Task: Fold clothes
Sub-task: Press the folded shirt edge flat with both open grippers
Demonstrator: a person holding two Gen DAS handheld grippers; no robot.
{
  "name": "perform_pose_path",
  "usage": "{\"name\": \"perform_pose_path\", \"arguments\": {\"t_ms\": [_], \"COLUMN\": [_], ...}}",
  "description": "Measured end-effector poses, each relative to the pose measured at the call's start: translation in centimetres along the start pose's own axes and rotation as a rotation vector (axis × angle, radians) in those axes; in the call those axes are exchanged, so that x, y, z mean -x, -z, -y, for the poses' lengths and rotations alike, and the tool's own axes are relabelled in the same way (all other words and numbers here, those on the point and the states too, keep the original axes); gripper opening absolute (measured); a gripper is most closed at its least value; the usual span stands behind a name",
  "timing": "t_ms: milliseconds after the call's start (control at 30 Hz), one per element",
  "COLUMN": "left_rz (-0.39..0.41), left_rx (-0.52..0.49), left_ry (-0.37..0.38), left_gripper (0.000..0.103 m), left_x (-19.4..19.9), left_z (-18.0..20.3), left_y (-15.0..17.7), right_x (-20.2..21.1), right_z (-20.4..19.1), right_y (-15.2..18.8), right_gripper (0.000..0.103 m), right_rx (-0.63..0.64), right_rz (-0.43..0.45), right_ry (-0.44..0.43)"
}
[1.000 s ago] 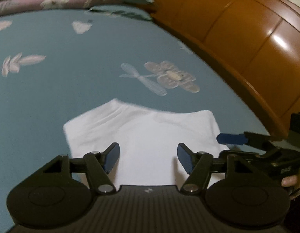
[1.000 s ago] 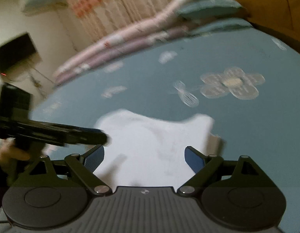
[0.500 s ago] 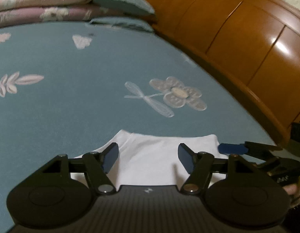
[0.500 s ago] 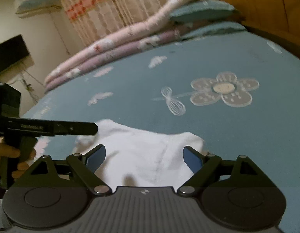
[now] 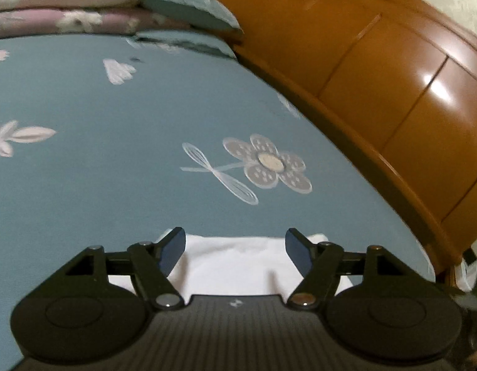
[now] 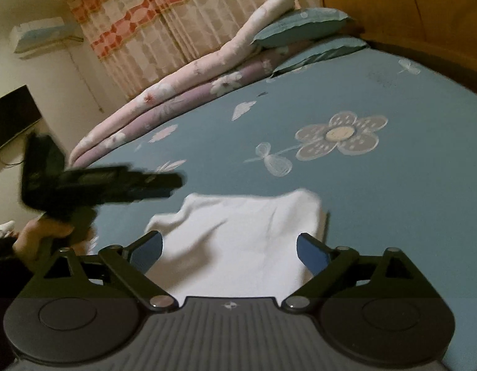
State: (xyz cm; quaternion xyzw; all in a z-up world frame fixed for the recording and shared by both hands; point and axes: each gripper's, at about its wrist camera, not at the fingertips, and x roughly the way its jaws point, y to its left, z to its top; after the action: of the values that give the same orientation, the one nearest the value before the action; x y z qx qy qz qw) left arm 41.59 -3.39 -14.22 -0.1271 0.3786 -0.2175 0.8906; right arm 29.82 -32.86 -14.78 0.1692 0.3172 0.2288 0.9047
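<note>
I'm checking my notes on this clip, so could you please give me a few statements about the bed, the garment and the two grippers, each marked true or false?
1. The white garment lies on a blue bedsheet with a flower print. True.
2. The right gripper is clamped on the garment. False: its jaws stand apart with nothing pinched between them.
3. The left gripper is open. True.
4. The headboard is white metal. False: it is glossy orange-brown wood.
5. Folded quilts are stacked at the far edge of the bed. True.
</note>
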Motion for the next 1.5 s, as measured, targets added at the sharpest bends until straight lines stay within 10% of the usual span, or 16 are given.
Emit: {"name": "perform_pose_path", "arguments": {"t_ms": [467,1500], "left_rz": [-0.028,-0.177], "left_rx": [-0.072,0.111], "left_ry": [-0.050,-0.088], "left_gripper": [0.072,0.082], "left_x": [3.7,10.9], "left_z": [3.2,7.6], "left_y": [1.3,12.9], "right_x": [0.9,5.7], "right_z": [-1.3,-4.3], "right_y": [3.6,5.7], "right_gripper": [0.098,0.102], "right_rx": [0.041,0.013], "right_rz": [-0.101,-0.119], "right_ry": [0.051,0.032]}}
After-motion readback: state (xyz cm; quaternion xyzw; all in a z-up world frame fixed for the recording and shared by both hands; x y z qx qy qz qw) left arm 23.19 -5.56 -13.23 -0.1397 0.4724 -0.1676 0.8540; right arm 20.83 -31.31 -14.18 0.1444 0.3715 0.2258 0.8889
